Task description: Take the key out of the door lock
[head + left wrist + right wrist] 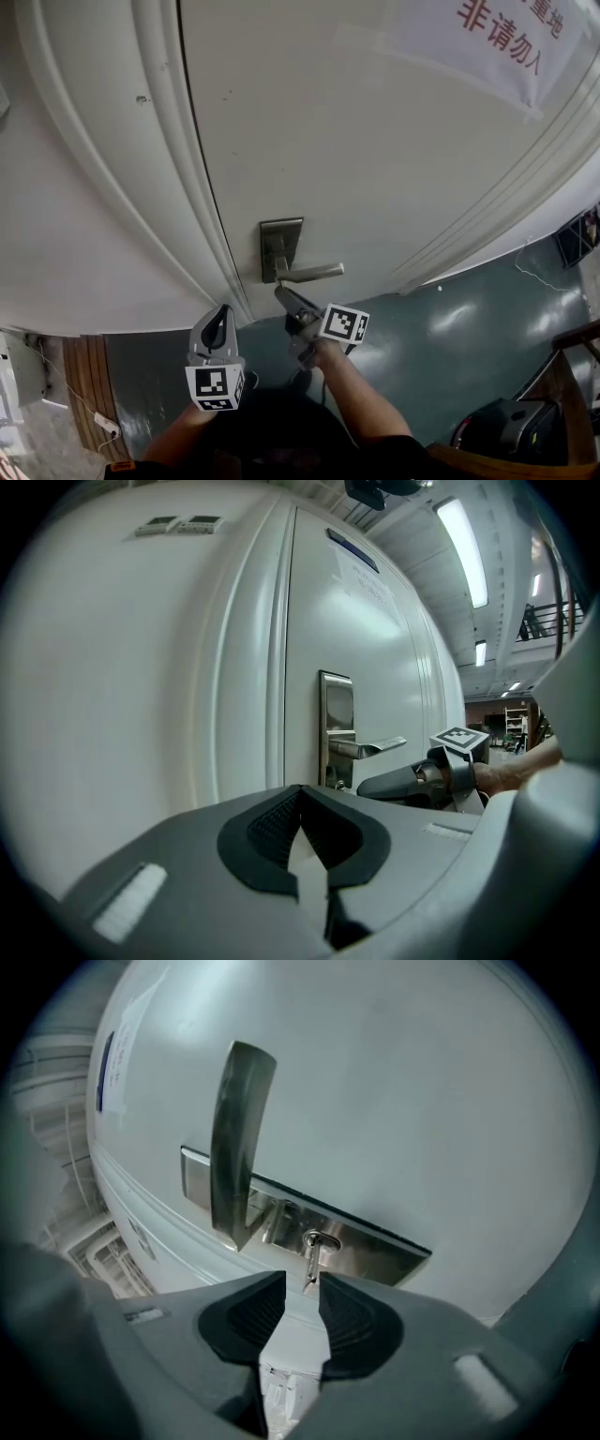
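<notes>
Dark ribbed rubber lines the jaws of the right gripper (pixel 302 1293), which stand slightly apart. The tip of the key (pixel 312 1255) sits right at the mouth of that gap, with neither pad pressing on it. The key is still seated in its keyhole in the brushed-metal lock plate (pixel 375 1241), beside the base of the lever handle (pixel 239 1138) on the white door (pixel 441 1091). The left gripper (pixel 300 794) has its jaws closed together on nothing; it is held just beside the right one, off the door, pointing at the frame. Higher up the door hangs a paper notice (pixel 497 37), and below lies a green floor (pixel 450 347).
</notes>
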